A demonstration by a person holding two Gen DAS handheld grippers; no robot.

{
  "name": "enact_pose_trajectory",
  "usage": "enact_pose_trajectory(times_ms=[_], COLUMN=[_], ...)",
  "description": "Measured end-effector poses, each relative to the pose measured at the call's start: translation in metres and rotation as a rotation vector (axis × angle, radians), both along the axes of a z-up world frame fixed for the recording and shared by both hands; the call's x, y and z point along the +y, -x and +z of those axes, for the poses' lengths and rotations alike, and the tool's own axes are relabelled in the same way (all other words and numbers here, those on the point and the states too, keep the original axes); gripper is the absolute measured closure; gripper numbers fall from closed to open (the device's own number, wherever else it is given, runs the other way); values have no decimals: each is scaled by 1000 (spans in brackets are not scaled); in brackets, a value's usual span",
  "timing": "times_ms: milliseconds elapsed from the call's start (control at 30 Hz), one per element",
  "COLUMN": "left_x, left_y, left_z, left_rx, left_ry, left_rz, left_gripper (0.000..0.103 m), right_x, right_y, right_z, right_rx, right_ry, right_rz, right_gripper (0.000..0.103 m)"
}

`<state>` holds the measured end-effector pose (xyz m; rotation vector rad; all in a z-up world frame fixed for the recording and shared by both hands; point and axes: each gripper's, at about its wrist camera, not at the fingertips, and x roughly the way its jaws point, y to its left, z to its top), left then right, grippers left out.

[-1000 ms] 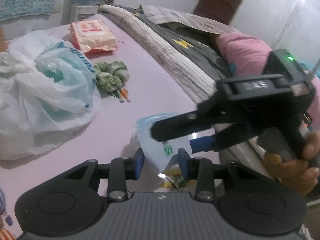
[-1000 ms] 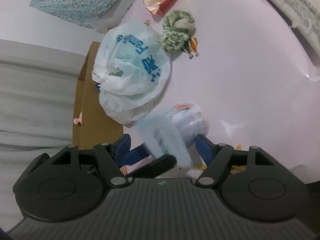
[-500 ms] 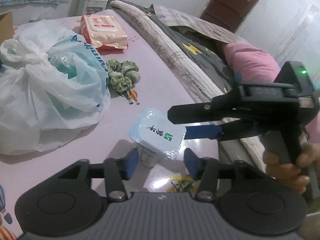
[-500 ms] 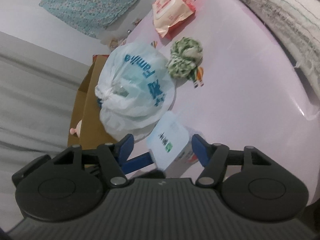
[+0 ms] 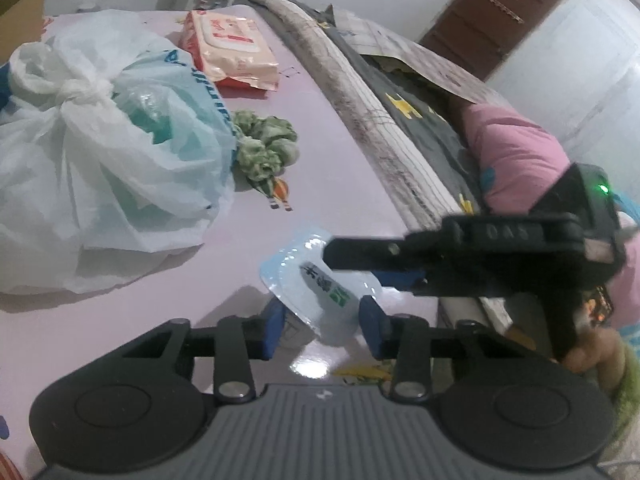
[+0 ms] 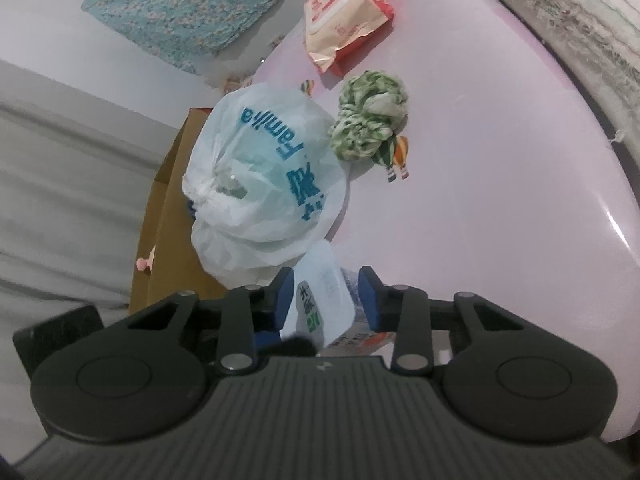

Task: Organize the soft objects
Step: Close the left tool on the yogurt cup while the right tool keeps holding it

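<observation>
A sealed cup with a pale blue foil lid [image 5: 320, 284] stands on the pink table between the blue pads of my left gripper [image 5: 322, 326], whose jaws are open around it. My right gripper [image 6: 326, 304] is also open around the same cup [image 6: 324, 300], reaching in from the right in the left wrist view. A tied white plastic bag [image 5: 100, 152] lies to the left, also in the right wrist view [image 6: 264, 188]. A green scrunchie [image 5: 264, 148] and a pink wet-wipes pack [image 5: 232, 52] lie farther back.
A rolled grey-white quilt [image 5: 380, 120] and a pink pillow [image 5: 516, 152] run along the table's right side. A cardboard box [image 6: 168, 232] stands past the bag at the table's far edge. The scrunchie [image 6: 368, 128] and wipes pack [image 6: 344, 20] show in the right wrist view.
Both grippers have moved in closer around the cup, which now sits deeper between each pair of pads. The cup came to rest upright after being blurred in motion a second ago.
</observation>
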<state>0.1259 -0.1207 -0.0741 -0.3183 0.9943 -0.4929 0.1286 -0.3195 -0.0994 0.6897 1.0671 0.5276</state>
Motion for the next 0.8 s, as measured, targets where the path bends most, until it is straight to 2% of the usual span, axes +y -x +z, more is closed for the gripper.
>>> enact_pose_trajectory(times_ms=[200,267,367,500,567,800], left_x=[2,3,0,-5,-7,-9], left_y=[-4,-6,-6,-2,2,13], left_z=[-2,-4,-7,0,6,15], left_rx=[8,32,46,6,-25,-51], left_ry=[13,29,25,0,-33,-43], left_rz=[4,-6,-8,-5,10,3], left_gripper=[65,57,53,59,70,71], right_x=[-6,-7,-4,3,3,2], right_y=[3,3,5,14,19,37], right_z=[-6,-9,-10,-1,3,14], right_rx=[7,10,0,-60,-71,-102], right_ry=[-28,-41,-43,24,30,37], right_rz=[-24,-31,-28,-18,-24,-49], right_gripper=[73,73,73,72,72,72])
